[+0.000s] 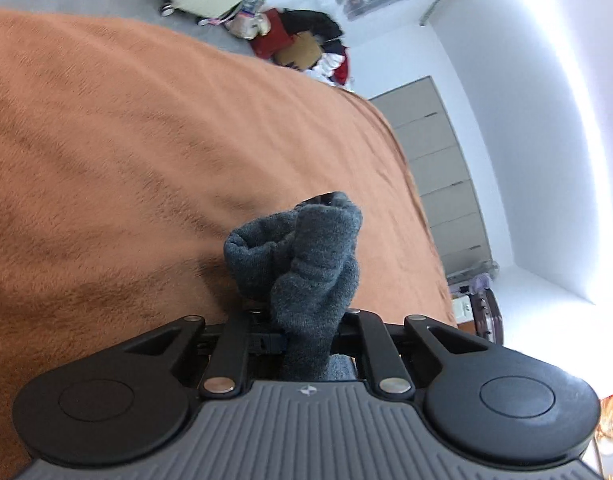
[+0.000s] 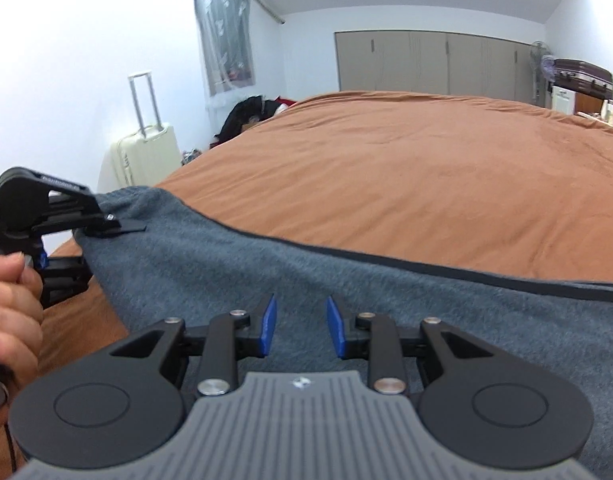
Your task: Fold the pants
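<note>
The dark grey fleece pants (image 2: 234, 272) lie stretched over the orange-brown bed cover (image 2: 426, 168). In the left wrist view my left gripper (image 1: 302, 276) is shut on a bunched corner of the pants (image 1: 306, 256), which hides its fingertips. The same gripper shows in the right wrist view (image 2: 110, 224), pinching the pants' far left corner and lifting it. My right gripper (image 2: 300, 326) is open, its blue pads (image 2: 268, 326) spread just above the pants fabric, holding nothing.
A cream suitcase (image 2: 144, 156) stands left of the bed, with a pile of clothes (image 2: 250, 114) beyond it. Grey wardrobe doors (image 2: 426, 62) line the far wall. A fan and a dark trunk (image 2: 578, 74) stand at the far right.
</note>
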The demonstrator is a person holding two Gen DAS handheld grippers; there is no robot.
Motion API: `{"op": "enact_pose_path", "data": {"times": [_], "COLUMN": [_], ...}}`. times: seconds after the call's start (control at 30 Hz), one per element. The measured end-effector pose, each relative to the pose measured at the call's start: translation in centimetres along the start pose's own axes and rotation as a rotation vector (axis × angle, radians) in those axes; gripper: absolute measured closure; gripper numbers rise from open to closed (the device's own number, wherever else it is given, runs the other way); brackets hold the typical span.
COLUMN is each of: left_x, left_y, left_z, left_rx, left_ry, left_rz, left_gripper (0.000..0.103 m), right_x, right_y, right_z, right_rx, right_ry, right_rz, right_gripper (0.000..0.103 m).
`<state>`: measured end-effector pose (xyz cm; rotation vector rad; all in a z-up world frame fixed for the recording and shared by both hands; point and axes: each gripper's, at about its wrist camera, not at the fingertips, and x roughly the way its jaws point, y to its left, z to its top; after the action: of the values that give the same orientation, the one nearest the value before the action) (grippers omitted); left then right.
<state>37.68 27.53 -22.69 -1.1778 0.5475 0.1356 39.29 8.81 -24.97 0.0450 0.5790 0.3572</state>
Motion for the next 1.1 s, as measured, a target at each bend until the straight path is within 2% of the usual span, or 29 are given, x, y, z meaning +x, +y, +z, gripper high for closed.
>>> {"op": "enact_pose_path", "data": {"times": [0.07,0.13,0.23,0.33,0.53,0.67,0.77,0.9,1.1], "left_x": [0.2,0.3,-0.5,-1.5,-2.4,-1.8,-1.6,-1.1,0.2], "left_y": [0.4,0.5,-0.7,-3.6,-10.6,-13.8,-15.4,-16.5,-17.1], "left_z": [0.1,0.2,-0.1,-1.0,-4.7,-7.8,-10.3,-13.7,-19.7], "left_rx": [-0.014,-0.006,0.045,0.194,0.548,0.698,0.795,0.928,1.139], "left_ry": [0.001,0.006,-0.008,-0.028,-0.021,0.024,0.059,0.118,0.201], "left_rz": [0.015,0.023,-0.02,-0.083,-0.184,-0.238,-0.28,-0.32,-0.323], "left_gripper": [0.089,0.089,0.089,0.089,0.089,0.089,0.089,0.089,0.089], "right_x": [0.9,2.3,2.8,2.5,1.3,0.6,-0.2,-2.7,-4.8], "right_y": [-0.2,-0.3,0.5,0.2,-2.1,-3.1,-3.4,-6.5,-10.1], "right_z": [-0.4,-1.2,-2.5,-2.6,-2.7,-2.8,-3.0,-3.5,-3.9], "right_rx": [0.003,-0.001,-0.073,-0.044,0.126,0.164,0.176,0.294,0.348], "right_ry": [0.027,0.109,0.097,0.085,0.053,0.053,0.046,0.017,0.003], "right_rz": [-0.037,-0.052,-0.07,-0.055,0.019,0.047,0.066,0.063,0.018], "right_gripper": [0.078,0.078,0.077,0.077,0.079,0.082,0.083,0.081,0.082]}}
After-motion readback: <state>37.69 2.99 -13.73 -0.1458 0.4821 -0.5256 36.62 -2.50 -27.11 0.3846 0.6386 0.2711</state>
